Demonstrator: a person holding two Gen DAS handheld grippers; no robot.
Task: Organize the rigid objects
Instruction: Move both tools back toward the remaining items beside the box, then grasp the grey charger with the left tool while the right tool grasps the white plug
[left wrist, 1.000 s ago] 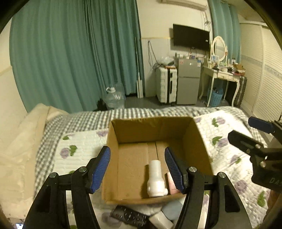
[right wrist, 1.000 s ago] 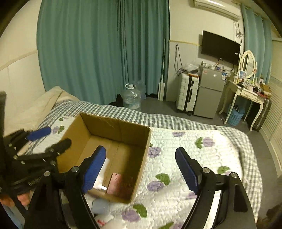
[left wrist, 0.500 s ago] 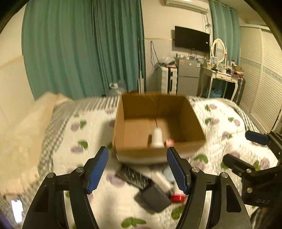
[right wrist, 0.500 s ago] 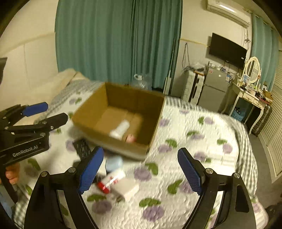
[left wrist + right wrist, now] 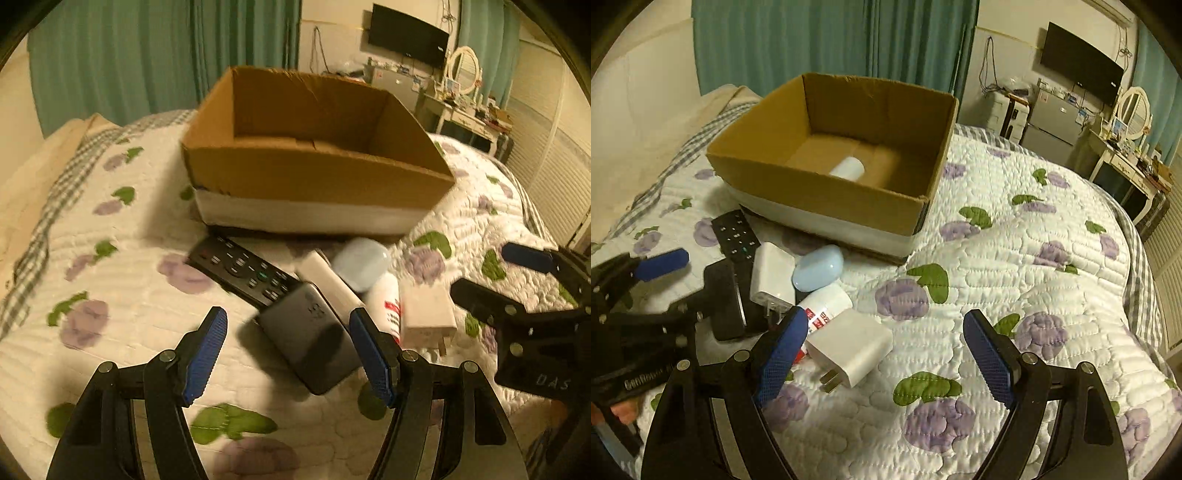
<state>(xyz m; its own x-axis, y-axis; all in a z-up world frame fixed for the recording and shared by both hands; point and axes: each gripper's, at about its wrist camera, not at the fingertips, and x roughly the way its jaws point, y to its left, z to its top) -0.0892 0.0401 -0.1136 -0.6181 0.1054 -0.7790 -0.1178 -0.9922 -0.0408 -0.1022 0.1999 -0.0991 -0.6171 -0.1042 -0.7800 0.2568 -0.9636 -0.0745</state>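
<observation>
I find both grippers hanging above the quilt [image 5: 1015,258], each with its blue pads spread wide and nothing between them. The left gripper [image 5: 288,350] points down at the power bank [image 5: 310,343], a dark slab lying on the end of the remote [image 5: 240,267]; the pads sit either side of it without contact. The right gripper [image 5: 886,354] hangs over the near charger [image 5: 853,345], its left pad just beside that plug, the right pad over bare quilt.

The loose items lie in one cluster in front of the box [image 5: 827,199]: remote, power bank, a second charger [image 5: 772,277], a pale blue case [image 5: 818,267] and a white tube [image 5: 827,306] with red print, several touching or overlapping. The box stands open on the quilt just behind them. One white bottle [image 5: 847,168] lies on its floor; I cannot tell what else is in it.
</observation>
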